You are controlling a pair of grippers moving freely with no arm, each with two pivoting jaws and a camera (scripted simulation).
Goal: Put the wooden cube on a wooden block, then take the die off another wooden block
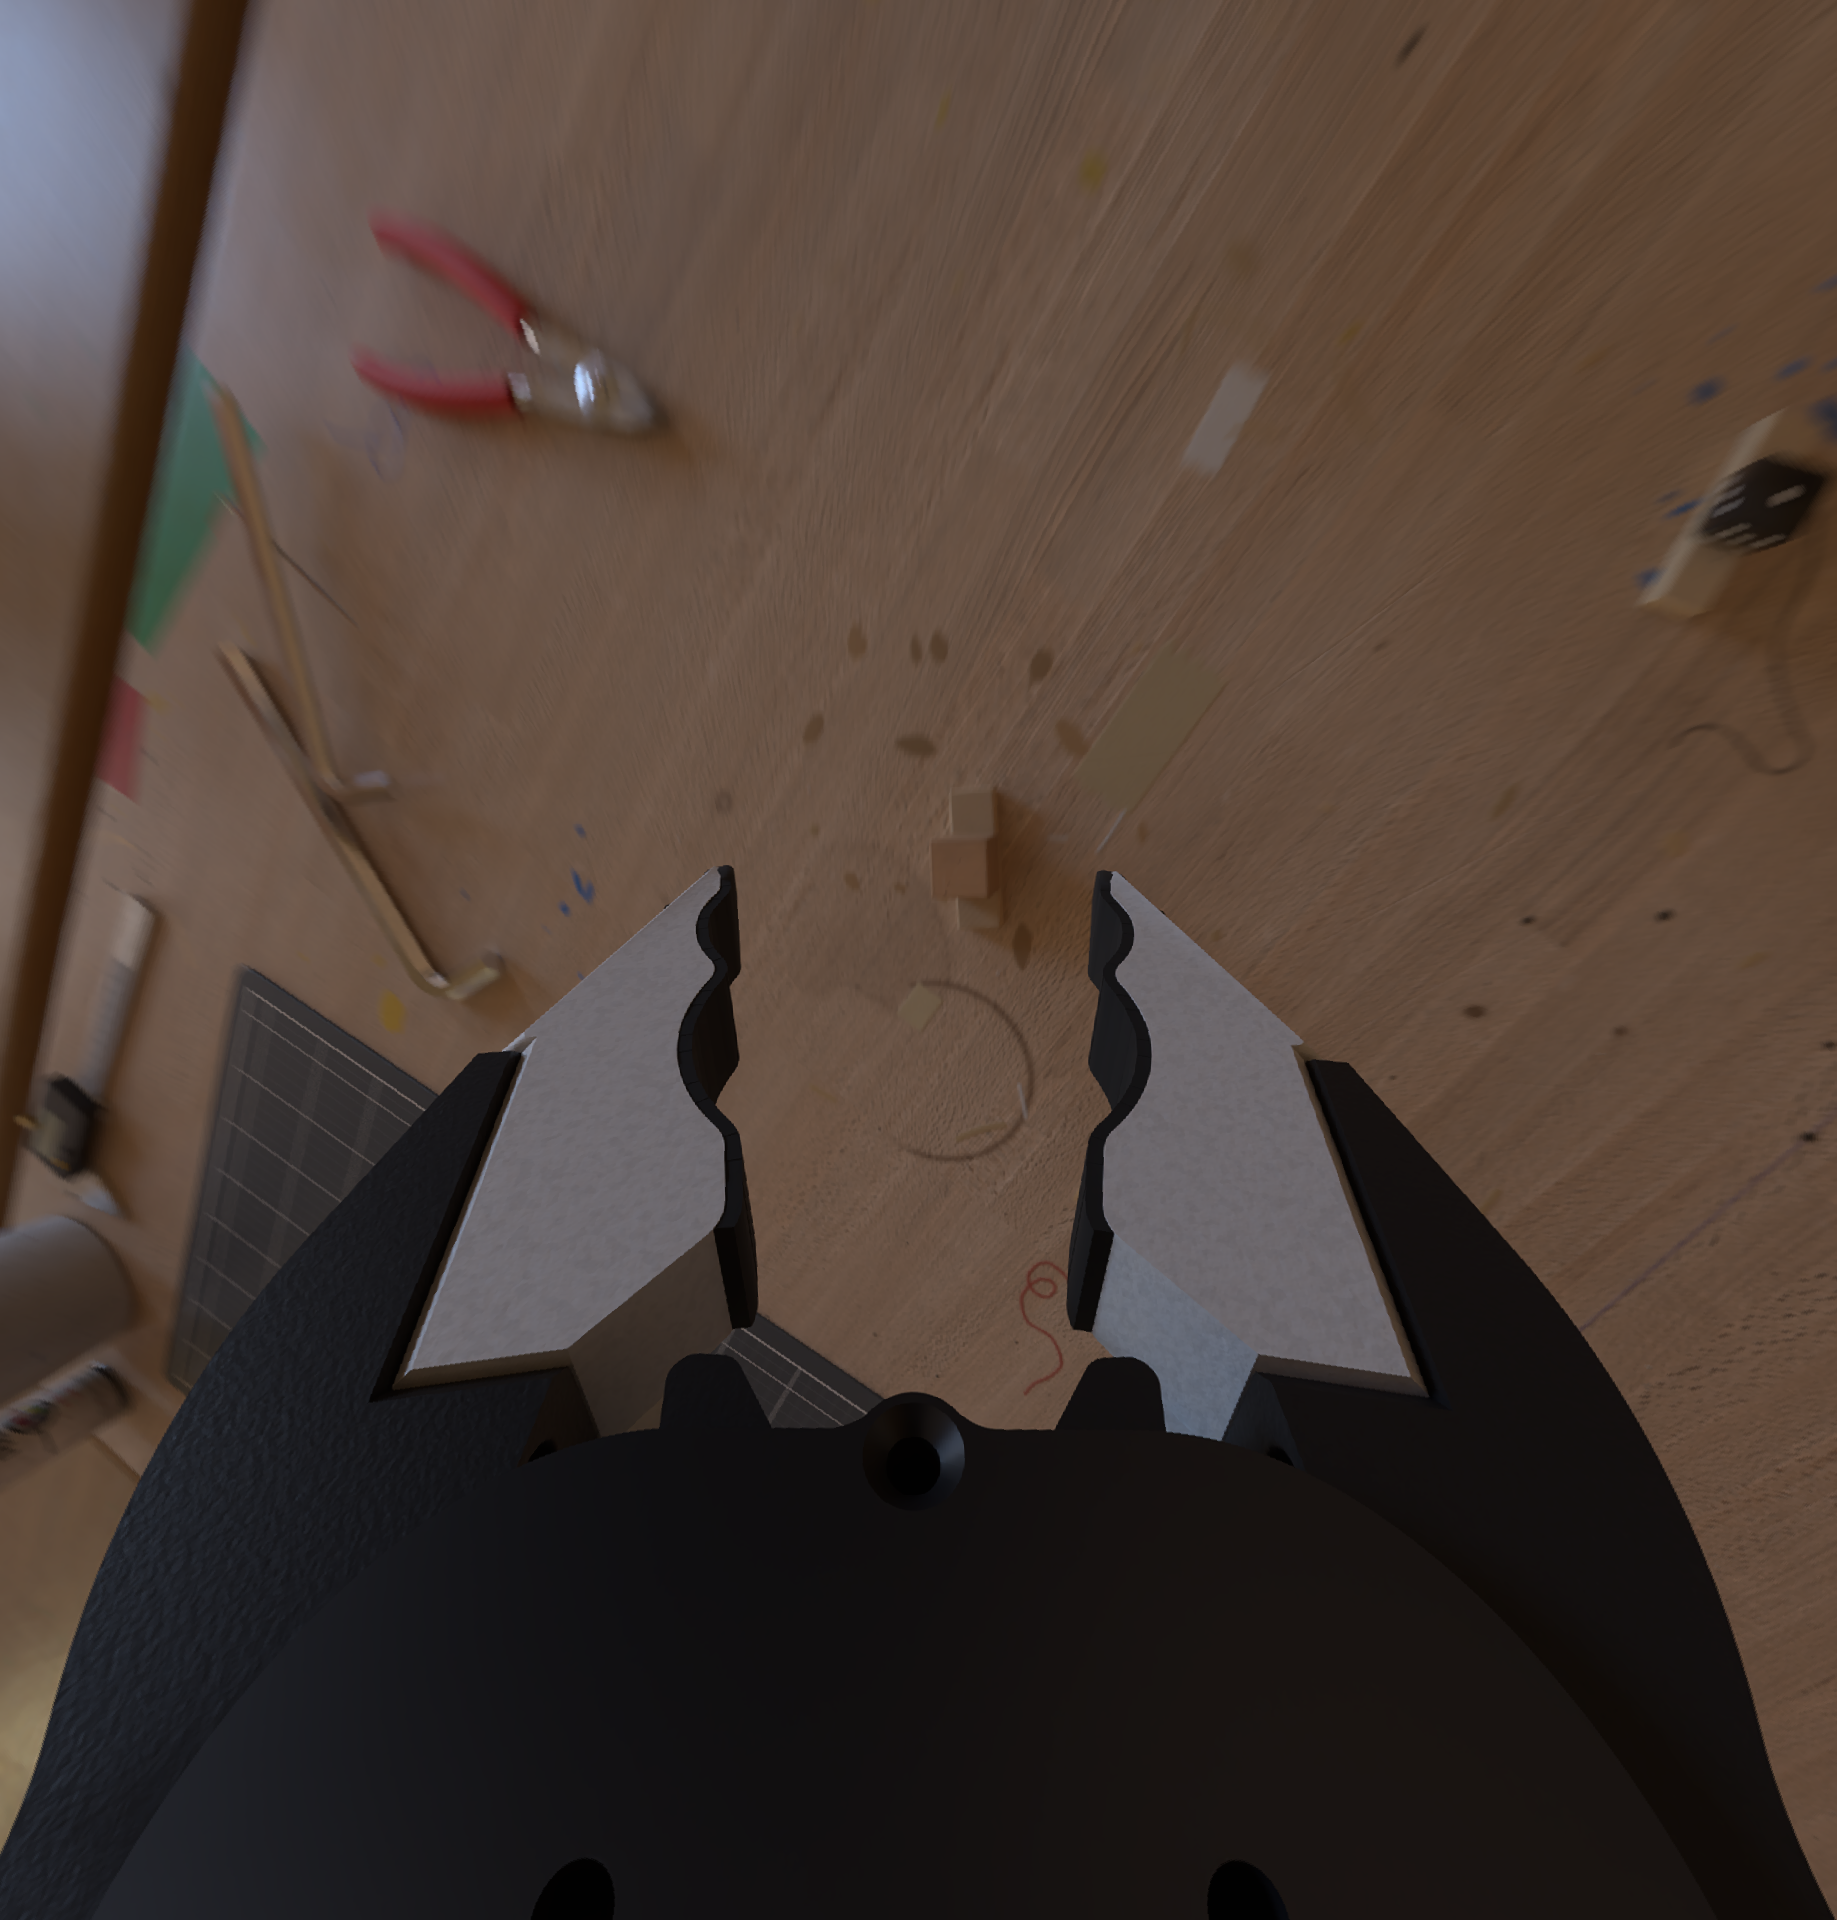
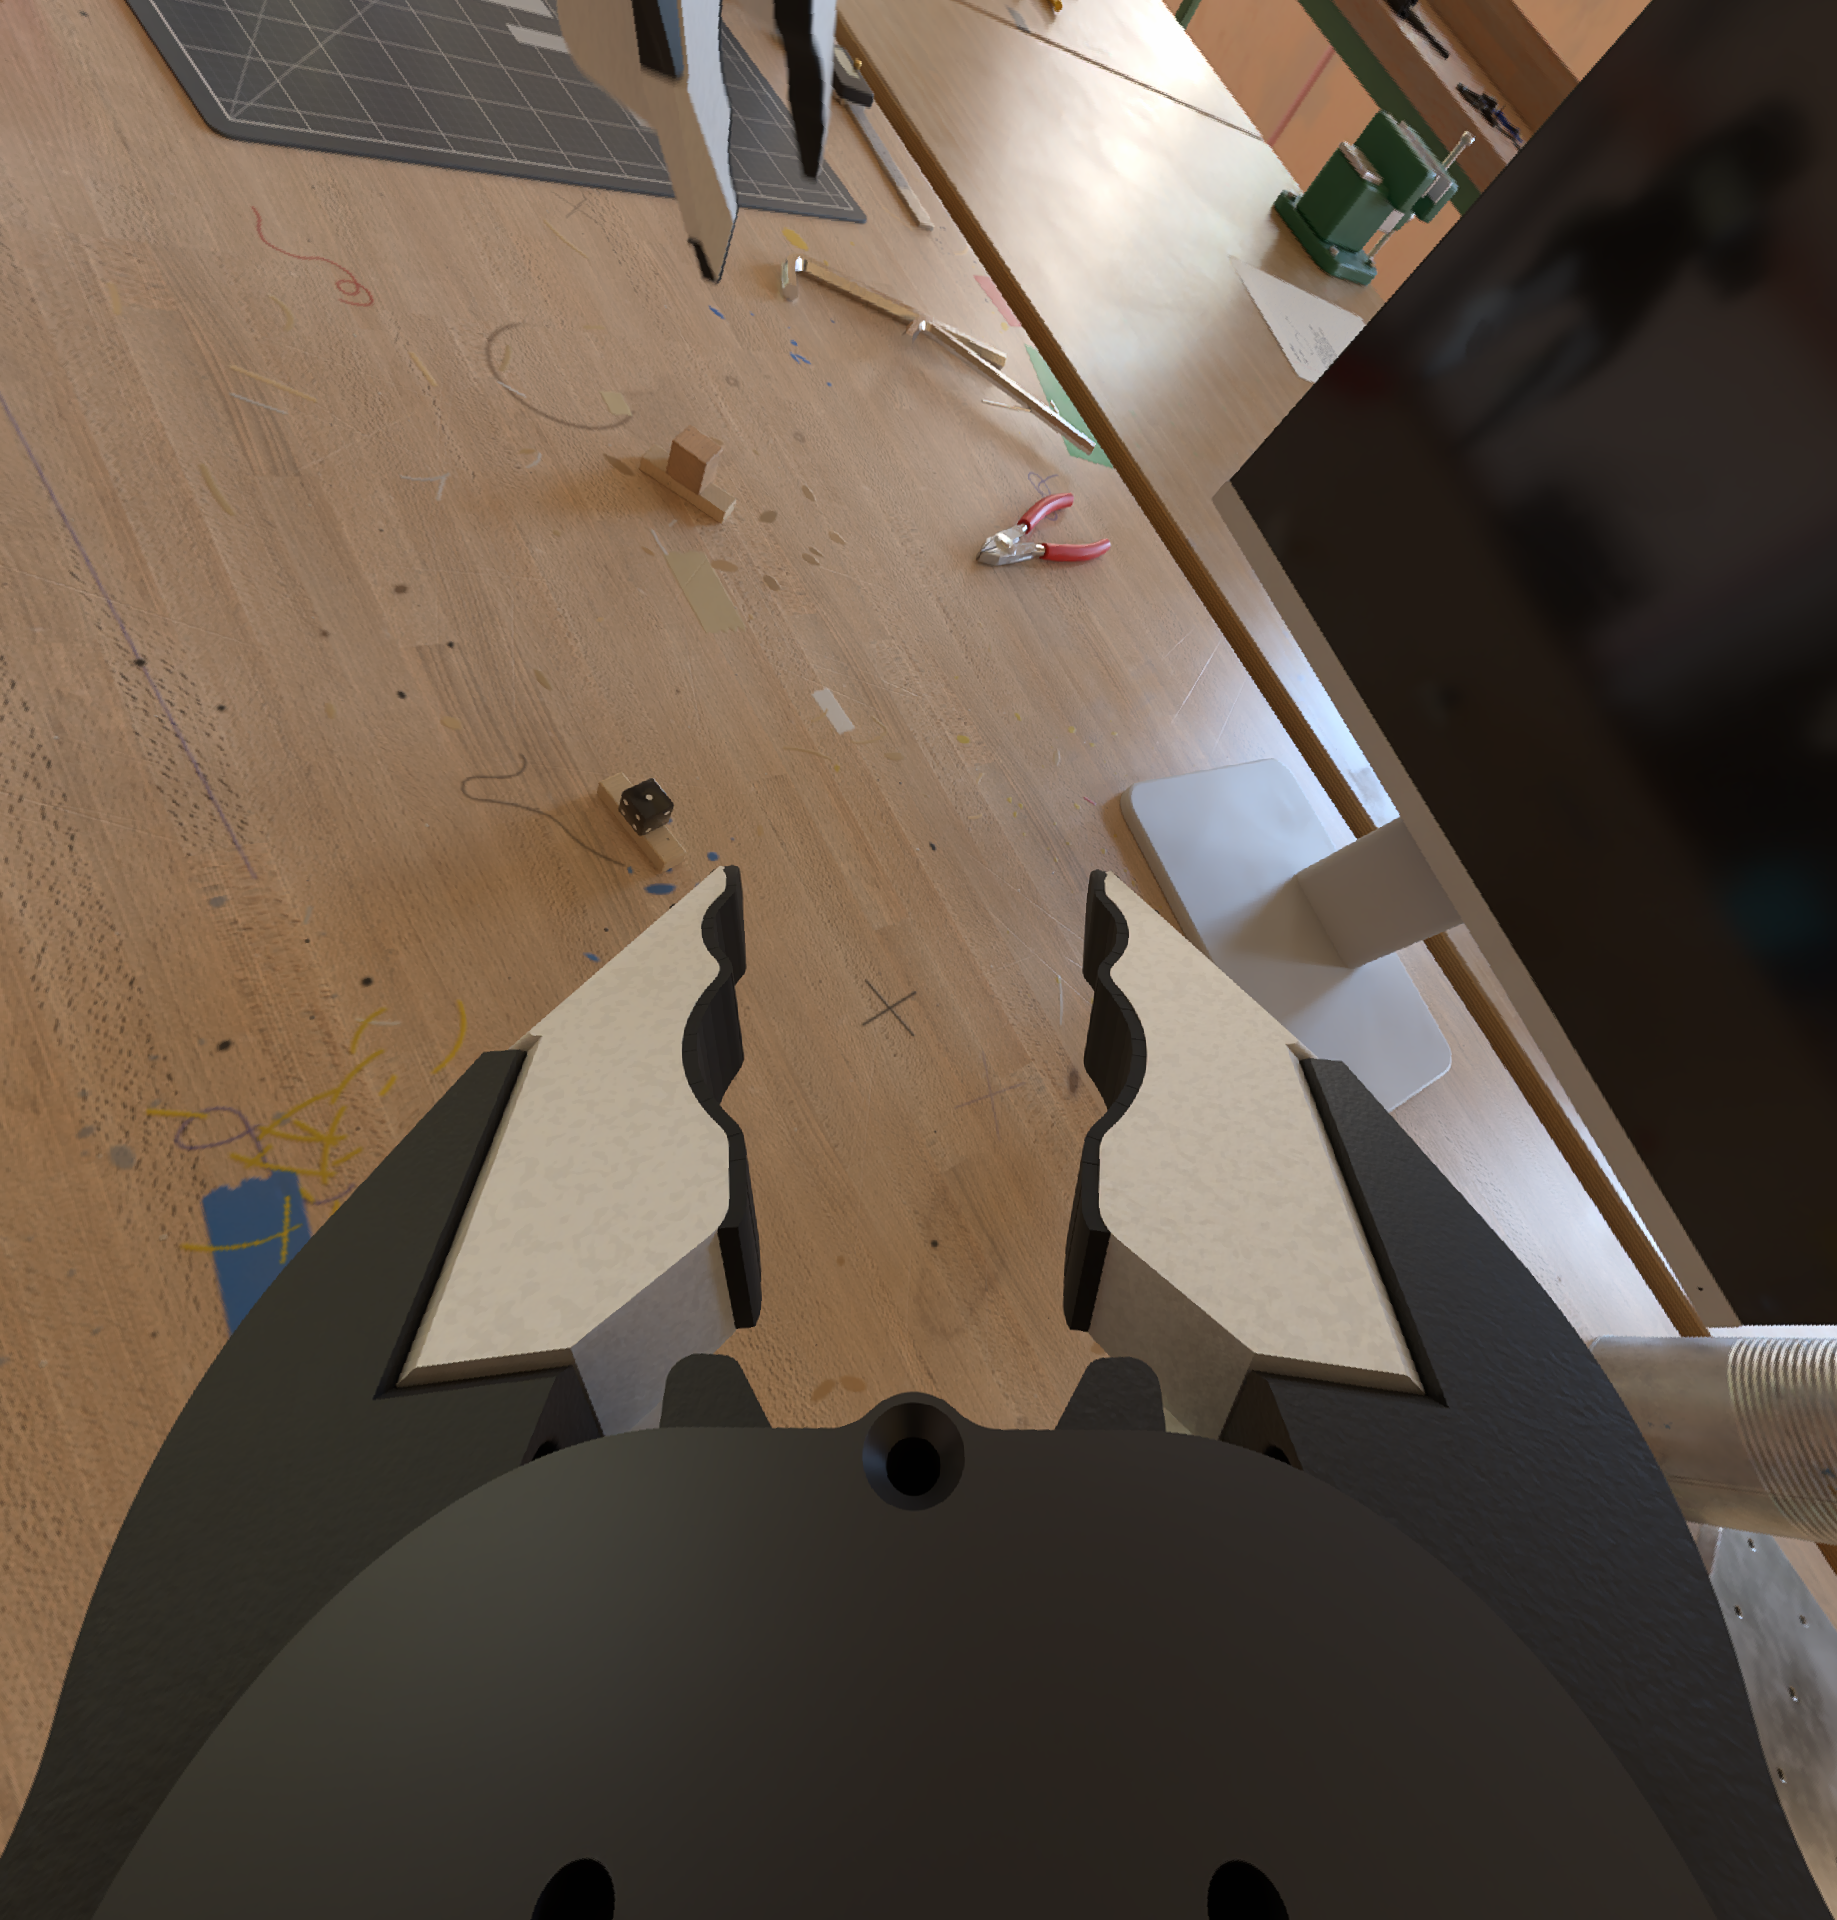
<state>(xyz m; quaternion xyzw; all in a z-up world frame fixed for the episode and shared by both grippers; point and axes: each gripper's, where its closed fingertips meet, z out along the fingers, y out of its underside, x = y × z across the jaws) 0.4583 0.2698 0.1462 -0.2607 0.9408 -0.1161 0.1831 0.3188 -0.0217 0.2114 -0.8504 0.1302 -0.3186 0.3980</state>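
Note:
A small wooden cube (image 1: 961, 868) sits on top of a flat wooden block (image 1: 976, 812) just beyond my left gripper (image 1: 912, 883), which is open, empty and high above the table. The same cube (image 2: 698, 457) on its block (image 2: 716, 504) shows in the right wrist view. A black die (image 2: 646, 805) rests on a second wooden block (image 2: 656, 847), just ahead and left of my right gripper (image 2: 912, 883), which is open and empty. The die (image 1: 1761, 504) on its block (image 1: 1693, 582) also shows far right in the left wrist view. The left gripper (image 2: 748, 197) hangs at the top of the right wrist view.
Red-handled pliers (image 2: 1044, 530) lie right of the cube. Metal hex keys (image 2: 924, 332) lie by the table edge. A grey cutting mat (image 2: 457, 94) lies at the far end. A black monitor (image 2: 1620, 675) on a white stand (image 2: 1288, 914) is at my right.

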